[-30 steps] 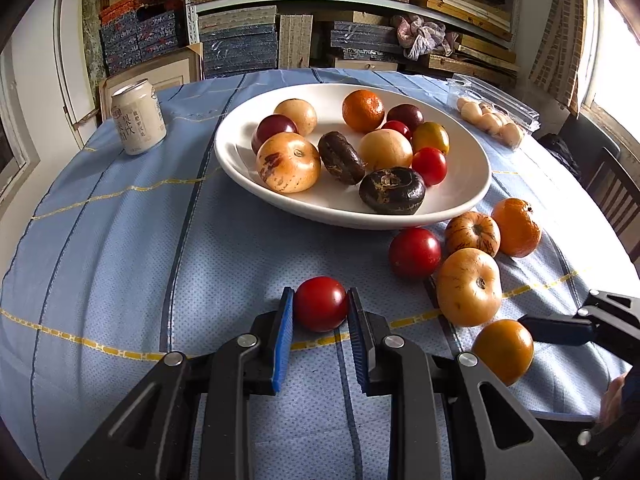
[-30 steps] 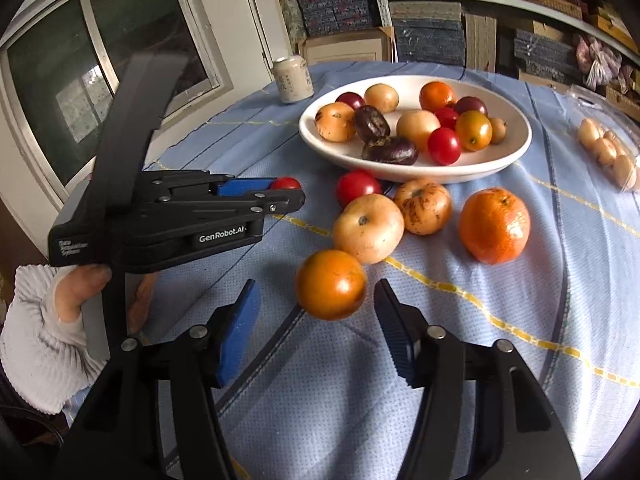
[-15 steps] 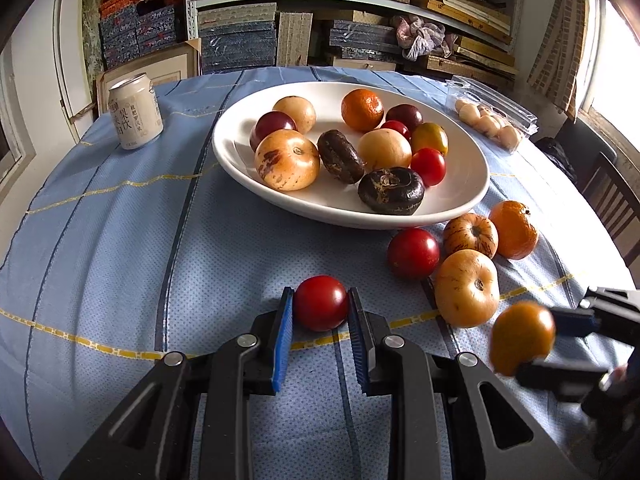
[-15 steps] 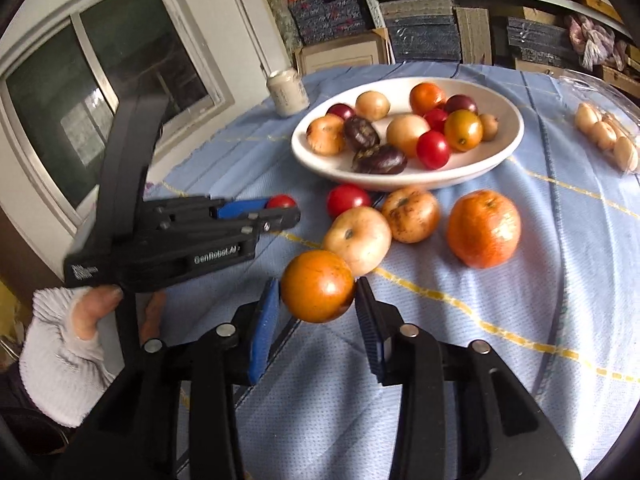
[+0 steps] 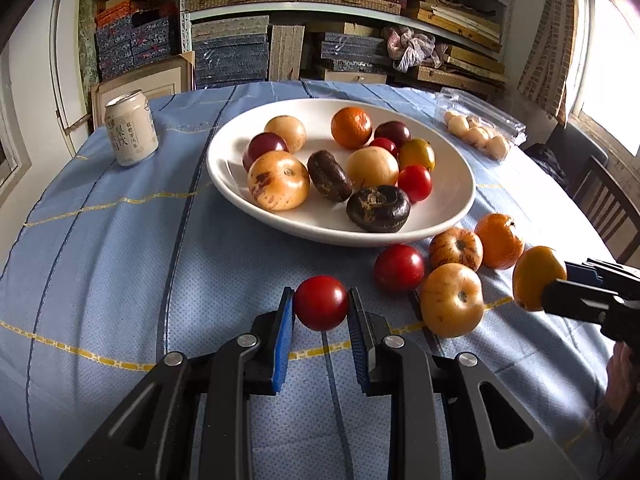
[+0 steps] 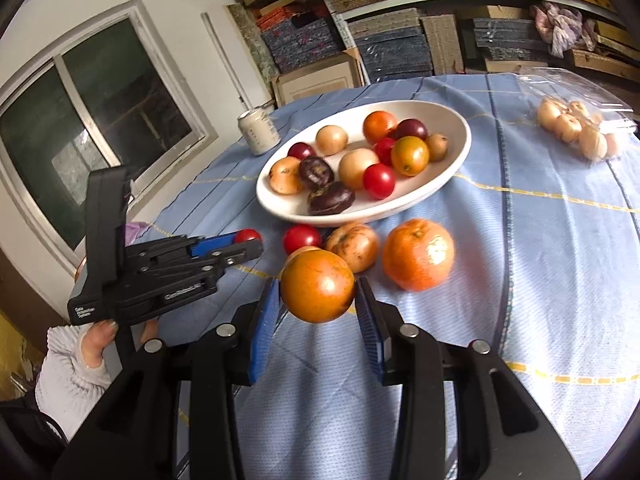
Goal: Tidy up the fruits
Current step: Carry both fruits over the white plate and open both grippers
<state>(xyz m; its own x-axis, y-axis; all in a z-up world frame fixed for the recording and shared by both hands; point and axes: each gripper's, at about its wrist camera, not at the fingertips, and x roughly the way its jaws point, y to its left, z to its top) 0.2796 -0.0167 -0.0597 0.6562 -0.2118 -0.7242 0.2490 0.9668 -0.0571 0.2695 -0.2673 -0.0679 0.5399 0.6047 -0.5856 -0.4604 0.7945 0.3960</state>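
daylight, fairly bright. left wrist view: window (image 5: 608, 76) at right edge blown out, glare on the desk (image 5: 532, 176) near it; soft shadows under white bowl (image 5: 460, 184) & fruit. strong fisheye bend w/ dark corners in both. right wrist view slightly motion-blurred, esp. orange fruit (image 6: 318, 286) up close; shelves (image 6: 420, 36) soft.

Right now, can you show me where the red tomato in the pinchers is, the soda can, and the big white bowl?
red tomato (image 5: 321, 307), left wrist view, middle of its front.
soda can (image 5: 131, 133), left wrist view, printed side.
white bowl (image 5: 228, 168), left wrist view, bare inner wall.
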